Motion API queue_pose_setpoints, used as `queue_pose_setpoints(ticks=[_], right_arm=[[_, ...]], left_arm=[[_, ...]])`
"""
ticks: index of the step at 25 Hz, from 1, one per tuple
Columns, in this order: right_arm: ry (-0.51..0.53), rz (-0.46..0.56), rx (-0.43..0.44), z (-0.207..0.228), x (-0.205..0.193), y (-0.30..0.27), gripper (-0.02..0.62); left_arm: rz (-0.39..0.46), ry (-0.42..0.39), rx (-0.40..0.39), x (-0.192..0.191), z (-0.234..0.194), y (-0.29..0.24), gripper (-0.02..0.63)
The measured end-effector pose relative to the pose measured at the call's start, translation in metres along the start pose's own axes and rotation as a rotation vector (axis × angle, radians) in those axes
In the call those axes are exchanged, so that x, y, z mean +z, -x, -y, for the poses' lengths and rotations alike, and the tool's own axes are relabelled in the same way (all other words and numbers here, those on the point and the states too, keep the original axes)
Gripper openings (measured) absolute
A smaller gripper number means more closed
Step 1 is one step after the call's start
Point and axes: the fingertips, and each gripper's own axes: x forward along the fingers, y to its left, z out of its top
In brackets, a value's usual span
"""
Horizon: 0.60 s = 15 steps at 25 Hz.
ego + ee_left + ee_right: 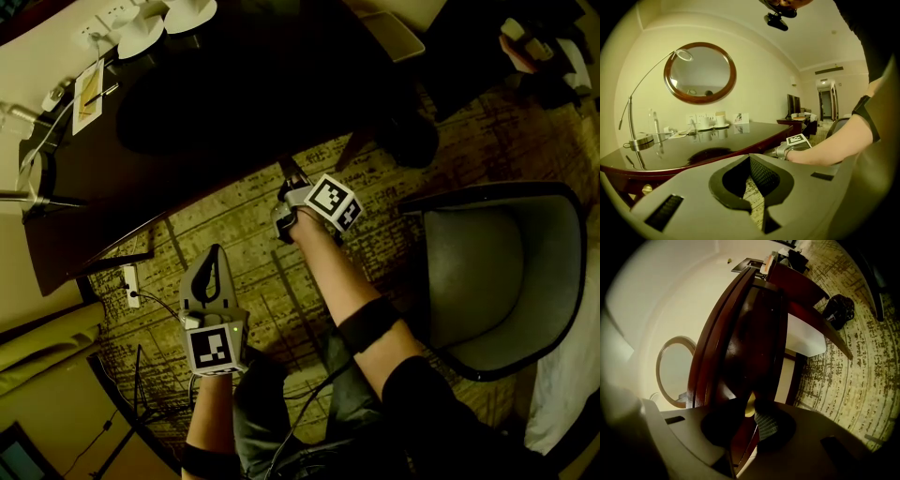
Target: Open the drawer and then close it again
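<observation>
While reaching in under the desk's near edge, worth reading from largest to smallest. Far and left: dark polished desk, with lamp and cups set along the far, wall side, so nothing in the way at the working edge. To the right: grey tub chair, standing clear of the desk, likely to leave room for the pull. Below everything: patterned carpet. Just under the desk top, on the near side: drawer, reddish-brown front; shut or a crack open, impossible to tell. Right gripper stretched out to that front and rolled onto its side, probably to set one jaw on each side of the handle; jaws closed round the small brass knob, pads seemingly pressing it. Judged as the grasp ahead of the pull, opening not yet begun. Left gripper nearer and lower, above the carpet, well apart from desk and drawer, jaws pressed together on nothing; idle, presumably, with a single knob needing only one hand.
</observation>
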Motion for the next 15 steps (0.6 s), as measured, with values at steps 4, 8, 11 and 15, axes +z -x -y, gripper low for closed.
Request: queue_pose_setpoints(ticks=[4, 8, 11, 15], right_arm=[[-0.02, 0.013, -0.013, 0.002, 0.001, 0.002, 0.075], [-0.025, 0.019, -0.028, 0.003, 0.0, 0.007, 0.074], [-0.023, 0.015, -0.033, 0.005, -0.002, 0.019, 0.074], [-0.022, 0.006, -0.05, 0.008, -0.008, 0.04, 0.074]], left_arm=[[-0.004, 0.0, -0.003, -0.001, 0.002, 0.002, 0.0], [-0.001, -0.001, -0.01, 0.002, 0.004, 0.008, 0.0], [-0.002, -0.002, -0.018, 0.005, 0.006, 0.015, 0.0], [0.003, -0.008, -0.03, 0.013, 0.011, 0.025, 0.0]])
